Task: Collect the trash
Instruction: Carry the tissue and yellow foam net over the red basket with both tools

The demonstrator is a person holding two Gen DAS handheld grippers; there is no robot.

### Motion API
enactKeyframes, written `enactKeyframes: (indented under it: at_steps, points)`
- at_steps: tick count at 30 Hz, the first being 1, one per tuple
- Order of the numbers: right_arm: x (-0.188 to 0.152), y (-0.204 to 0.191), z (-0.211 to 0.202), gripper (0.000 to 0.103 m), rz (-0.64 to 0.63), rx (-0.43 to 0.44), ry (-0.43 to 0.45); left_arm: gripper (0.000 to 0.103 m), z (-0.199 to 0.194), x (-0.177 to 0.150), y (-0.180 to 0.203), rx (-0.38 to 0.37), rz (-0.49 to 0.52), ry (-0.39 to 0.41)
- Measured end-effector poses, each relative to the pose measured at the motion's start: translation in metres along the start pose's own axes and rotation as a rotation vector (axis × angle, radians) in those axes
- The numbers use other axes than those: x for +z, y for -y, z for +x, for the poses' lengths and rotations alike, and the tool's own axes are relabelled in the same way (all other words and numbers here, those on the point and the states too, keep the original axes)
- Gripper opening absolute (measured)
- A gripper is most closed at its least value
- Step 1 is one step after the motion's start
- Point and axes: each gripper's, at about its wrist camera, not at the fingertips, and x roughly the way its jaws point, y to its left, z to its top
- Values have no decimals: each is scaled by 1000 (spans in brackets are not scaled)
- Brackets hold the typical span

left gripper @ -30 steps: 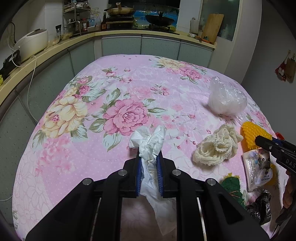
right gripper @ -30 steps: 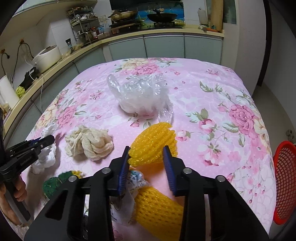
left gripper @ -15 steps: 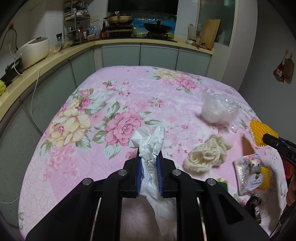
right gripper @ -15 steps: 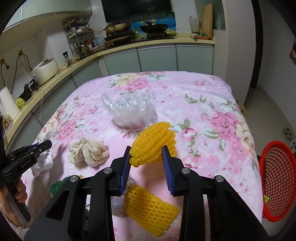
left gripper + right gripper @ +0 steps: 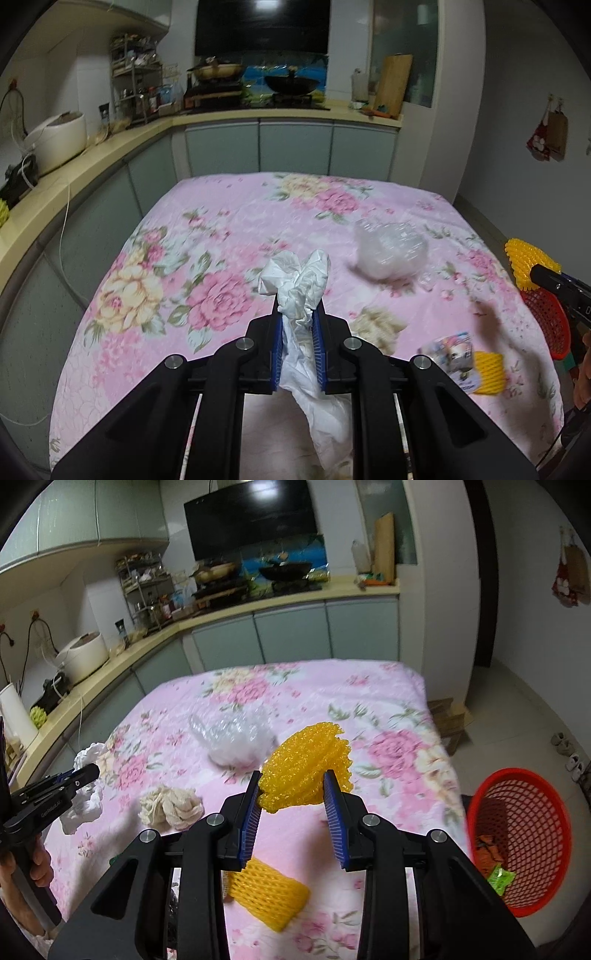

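The left gripper (image 5: pixel 297 325) is clenched on a crumpled white tissue (image 5: pixel 295 284), held clear above the pink floral tablecloth (image 5: pixel 221 236). The right gripper (image 5: pixel 293 803) grasps a bright yellow foam fruit net (image 5: pixel 306 771) between its blue pads, also lifted off the cloth. A red plastic mesh basket (image 5: pixel 517 834) sits beside the table's right edge. A second yellow foam net (image 5: pixel 269 893), a cream knitted rag (image 5: pixel 171 806) and a clear crumpled plastic bag (image 5: pixel 236 738) lie on the cloth
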Motion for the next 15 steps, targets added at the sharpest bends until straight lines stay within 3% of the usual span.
enactKeyframes:
  at_steps: [15]
  points:
    - [8,45,-55,33,66,-76,107,13,-12,27,83,-130,126,53]
